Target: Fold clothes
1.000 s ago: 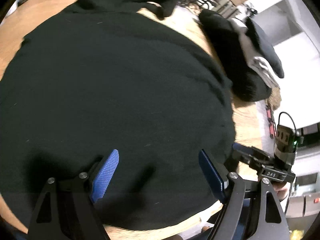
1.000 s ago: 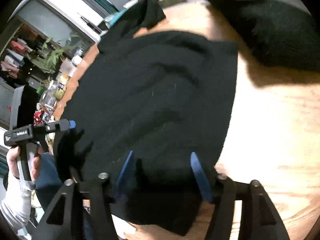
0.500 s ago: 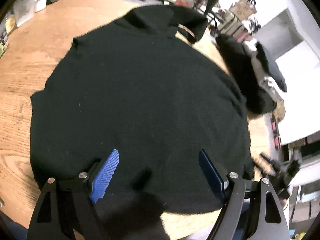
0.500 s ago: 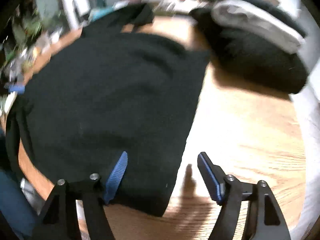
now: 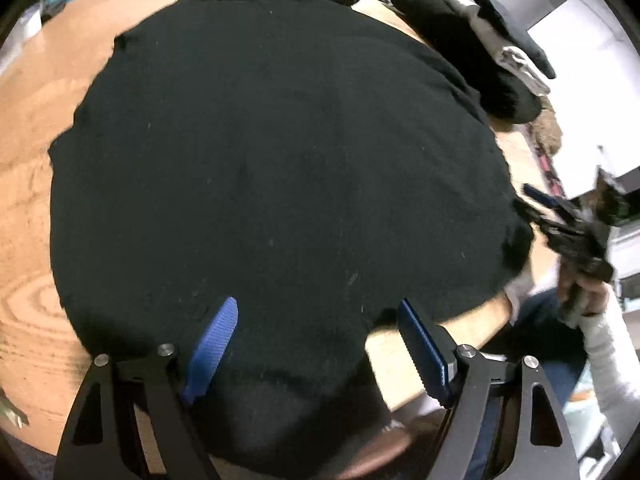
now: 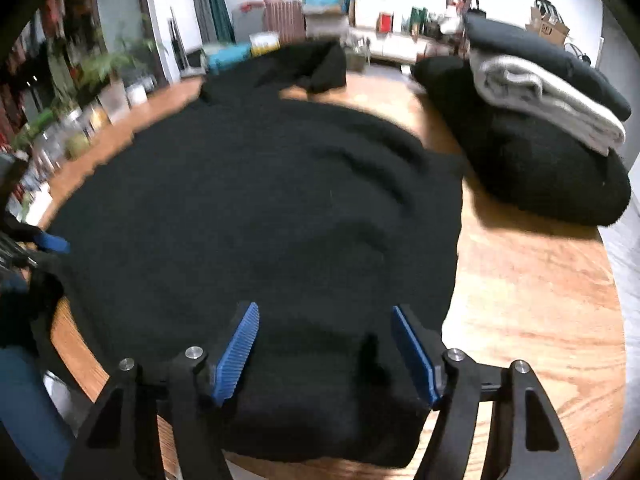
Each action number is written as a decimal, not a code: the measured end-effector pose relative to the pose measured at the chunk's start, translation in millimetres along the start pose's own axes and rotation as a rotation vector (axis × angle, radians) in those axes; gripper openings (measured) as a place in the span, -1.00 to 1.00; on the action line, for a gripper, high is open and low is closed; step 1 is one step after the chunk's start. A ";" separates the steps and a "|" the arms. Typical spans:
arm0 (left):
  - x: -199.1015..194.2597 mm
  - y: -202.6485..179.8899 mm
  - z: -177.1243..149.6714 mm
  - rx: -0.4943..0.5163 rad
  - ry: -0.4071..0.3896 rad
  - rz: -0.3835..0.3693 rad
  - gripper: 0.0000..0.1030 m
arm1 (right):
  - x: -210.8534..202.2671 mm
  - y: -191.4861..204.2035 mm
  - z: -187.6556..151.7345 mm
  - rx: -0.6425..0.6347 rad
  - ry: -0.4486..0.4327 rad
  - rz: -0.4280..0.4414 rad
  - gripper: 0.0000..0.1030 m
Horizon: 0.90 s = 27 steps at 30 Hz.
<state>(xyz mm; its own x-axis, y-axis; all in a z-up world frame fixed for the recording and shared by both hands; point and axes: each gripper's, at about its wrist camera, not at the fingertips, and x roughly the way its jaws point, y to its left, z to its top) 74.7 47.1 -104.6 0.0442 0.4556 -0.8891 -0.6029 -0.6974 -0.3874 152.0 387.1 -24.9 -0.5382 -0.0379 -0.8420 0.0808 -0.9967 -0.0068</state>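
A black garment (image 5: 280,168) lies spread flat on the wooden table (image 5: 28,184), its near hem hanging over the table's front edge. My left gripper (image 5: 316,308) hovers open over that near hem, blue pads apart, with cloth below them but not pinched. In the right wrist view the same garment (image 6: 260,220) fills the middle. My right gripper (image 6: 324,310) stands over its near right corner; its jaws are closing slightly and the pads press on nothing. A hand in a white sleeve holds the right gripper (image 5: 560,220) at the garment's right edge.
A stack of folded clothes (image 6: 540,128), black with a grey piece in it, sits at the table's far right and shows as the stack (image 5: 480,48) in the left view. Bare wood (image 6: 540,320) lies right of the garment. Plants and shelves (image 6: 80,88) stand beyond the table.
My right gripper swung left from straddling the garment's right edge to over its near corner, and its jaws narrowed a little. My left gripper drifted back toward the near hem.
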 end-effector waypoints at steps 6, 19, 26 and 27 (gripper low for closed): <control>-5.8 19.5 -9.2 -0.032 0.021 -0.078 0.59 | 21.0 -1.1 -13.2 0.011 0.152 -0.111 0.60; -36.0 16.6 8.6 -0.166 -0.175 -0.134 0.59 | 69.4 24.8 38.8 0.014 0.239 -0.236 0.63; -27.8 25.3 19.6 -0.233 -0.157 -0.129 0.59 | 75.6 17.5 29.2 -0.004 0.365 -0.226 0.89; -27.6 26.2 20.9 -0.238 -0.158 -0.128 0.59 | 75.6 16.5 30.6 0.002 0.366 -0.223 0.88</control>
<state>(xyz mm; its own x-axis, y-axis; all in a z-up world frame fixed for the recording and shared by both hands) 41.0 27.7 -85.1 -0.0274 0.6157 -0.7875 -0.3962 -0.7300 -0.5569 86.9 365.6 -72.2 -0.2087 0.2062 -0.9560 -0.0056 -0.9778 -0.2097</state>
